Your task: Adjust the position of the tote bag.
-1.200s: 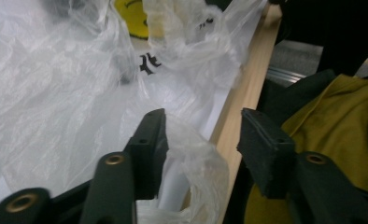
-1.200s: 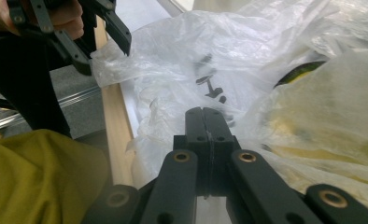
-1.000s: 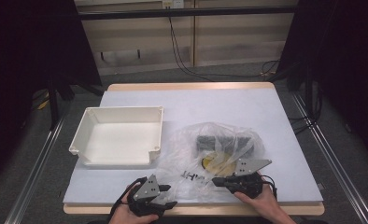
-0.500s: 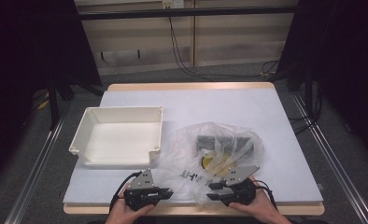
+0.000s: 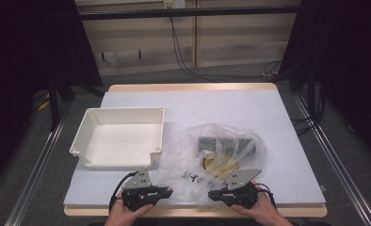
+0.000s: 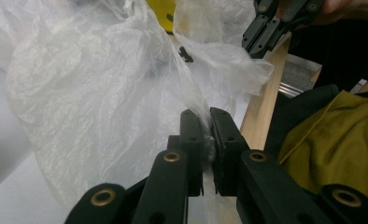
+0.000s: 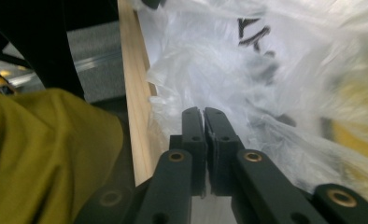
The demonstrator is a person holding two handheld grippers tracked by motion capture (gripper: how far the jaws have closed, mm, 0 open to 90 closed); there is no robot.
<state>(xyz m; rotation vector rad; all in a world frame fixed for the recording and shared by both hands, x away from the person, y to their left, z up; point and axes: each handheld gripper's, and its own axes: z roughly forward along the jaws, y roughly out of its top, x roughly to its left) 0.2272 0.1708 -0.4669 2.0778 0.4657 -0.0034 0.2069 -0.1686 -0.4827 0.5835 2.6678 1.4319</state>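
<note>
A thin clear plastic bag [image 5: 216, 153] with black print lies crumpled on the white table. Inside it are grey blocks [image 5: 209, 142] and a yellow round thing [image 5: 219, 162]. My left gripper [image 5: 168, 190] sits at the bag's near left edge, jaws pointing right. In the left gripper view it [image 6: 206, 135] is shut on a pinch of the bag's film [image 6: 93, 79]. My right gripper [image 5: 211, 194] holds the near right edge, jaws pointing left. In the right gripper view it [image 7: 203, 126] is shut, with bag film [image 7: 247, 70] at its tips. The right gripper [image 6: 261, 35] also shows beyond the bag.
A white empty tray [image 5: 117, 136] stands left of the bag, close to it. The table's wooden front edge [image 5: 193, 210] runs just under both grippers. An olive-yellow garment [image 7: 37, 144] hangs beyond that edge. Cables lie on the floor past the table.
The right gripper came back and down to the bag's near edge. The left gripper turned its jaws right onto the bag's film. Both now pinch the bag.
</note>
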